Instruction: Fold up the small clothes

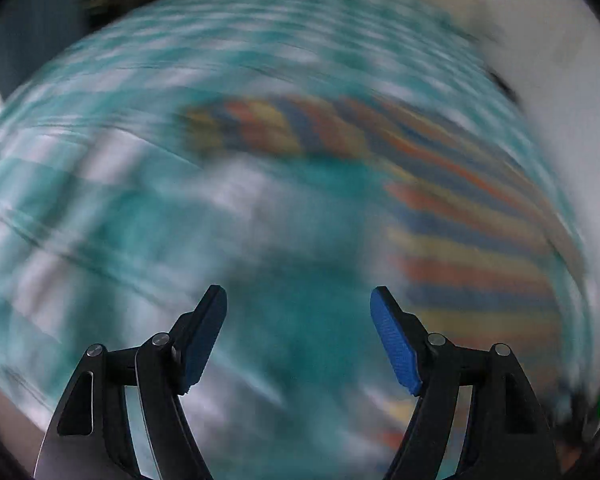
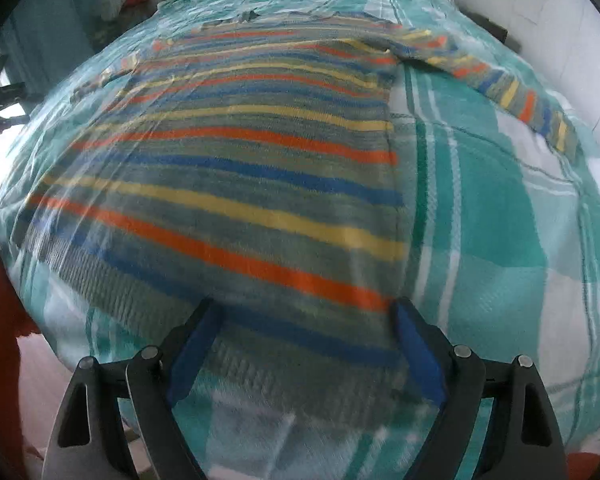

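A small striped sweater (image 2: 236, 168), grey with orange, blue and yellow stripes, lies flat on a teal and white checked blanket (image 2: 500, 216). One sleeve (image 2: 516, 92) stretches out to the right. My right gripper (image 2: 304, 308) is open over the sweater's ribbed bottom hem, jaws wide apart, holding nothing. In the left wrist view the picture is heavily blurred; the sweater (image 1: 460, 240) shows to the right and ahead. My left gripper (image 1: 298, 296) is open and empty above the blanket (image 1: 100, 200), left of the sweater.
A white wall (image 2: 572, 40) runs along the right and far side of the bed. A dark blue curtain or cupboard (image 2: 52, 40) and some red and white items (image 2: 124, 0) stand at the far left. Something red (image 2: 0, 320) sits at the near left edge.
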A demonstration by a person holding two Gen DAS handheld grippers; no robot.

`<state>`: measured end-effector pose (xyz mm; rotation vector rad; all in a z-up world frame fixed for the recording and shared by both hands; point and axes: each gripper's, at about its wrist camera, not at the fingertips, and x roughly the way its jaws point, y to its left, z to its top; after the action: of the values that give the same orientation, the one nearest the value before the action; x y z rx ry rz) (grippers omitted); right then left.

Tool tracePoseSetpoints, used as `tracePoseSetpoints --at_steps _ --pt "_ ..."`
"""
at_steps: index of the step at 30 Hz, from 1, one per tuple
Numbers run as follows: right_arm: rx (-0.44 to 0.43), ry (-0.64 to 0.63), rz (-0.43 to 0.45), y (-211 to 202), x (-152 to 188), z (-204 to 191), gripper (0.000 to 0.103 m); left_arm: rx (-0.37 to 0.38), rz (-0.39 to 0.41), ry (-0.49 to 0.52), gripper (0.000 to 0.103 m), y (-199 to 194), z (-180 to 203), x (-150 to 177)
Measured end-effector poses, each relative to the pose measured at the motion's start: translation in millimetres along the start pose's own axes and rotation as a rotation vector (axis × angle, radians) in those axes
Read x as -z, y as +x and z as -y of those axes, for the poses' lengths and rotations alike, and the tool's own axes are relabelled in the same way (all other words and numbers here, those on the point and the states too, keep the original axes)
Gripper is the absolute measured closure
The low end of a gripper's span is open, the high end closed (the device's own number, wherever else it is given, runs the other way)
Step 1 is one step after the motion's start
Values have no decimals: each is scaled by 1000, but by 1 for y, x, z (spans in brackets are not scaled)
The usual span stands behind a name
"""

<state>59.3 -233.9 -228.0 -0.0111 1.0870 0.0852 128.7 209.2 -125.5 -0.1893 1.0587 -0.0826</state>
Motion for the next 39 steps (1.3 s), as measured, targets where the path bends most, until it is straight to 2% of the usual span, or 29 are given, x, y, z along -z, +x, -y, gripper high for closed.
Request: tracePoseSetpoints --at_steps 2,4,6,8,10,11,12,13,14,18,20,21,23,25,27,28,30,31,32,33,35,39 --pt "12 15 29 -13 -3 2 18 68 -4 68 27 2 44 32" --pt "7 24 109 -33 -8 2 18 98 -12 140 27 9 82 57" --pt "-28 8 153 -44 -14 -5 18 105 -43 202 29 24 112 81" --pt "-72 2 160 -43 -17 -13 18 71 -101 233 40 40 126 102" --pt "-129 17 87 -23 -12 -18 22 25 -155 213 42 50 123 122" --pt "-123 32 5 -7 -5 -18 28 26 -161 197 41 49 117 130" --pt "-109 39 -43 3 -1 -17 28 20 -168 192 41 45 115 135" --pt "-89 34 -63 8 9 -18 27 11 -184 189 41 41 112 139" --pt "-74 19 -45 5 16 -21 27 8 -193 186 41 39 111 143" --pt "-21 -28 -74 -1 25 -31 28 -40 -189 194 43 24 111 152" --pt "-22 -1 -63 -10 21 -27 29 -25 -115 205 42 5 116 152" --pt "-22 14 -32 -19 21 -25 29 -25 -64 212 39 -6 119 149" --pt "-21 20 69 -42 22 -25 29 -52 56 234 23 -22 126 139" --pt "-20 -7 158 -56 17 -31 29 -74 117 246 20 -22 132 129" --pt "-36 -26 195 -56 10 -40 29 -87 82 233 20 -4 130 118" --pt "-48 -27 180 -46 6 -43 29 -99 37 218 20 10 126 117" --pt "-49 -10 106 -22 7 -42 29 -142 -65 188 28 33 109 123" --pt "-41 8 27 -4 12 -37 29 -151 -115 157 28 44 100 130" --pt "-35 20 -6 4 18 -35 28 -130 -112 130 27 41 90 134" --pt "-39 20 18 2 21 -34 28 -120 -111 108 26 36 86 135" --pt "-29 -8 8 -2 22 -37 27 -119 -116 92 24 27 84 134" --pt "-29 -6 2 -3 27 -36 24 -112 21 63 21 -4 82 128"
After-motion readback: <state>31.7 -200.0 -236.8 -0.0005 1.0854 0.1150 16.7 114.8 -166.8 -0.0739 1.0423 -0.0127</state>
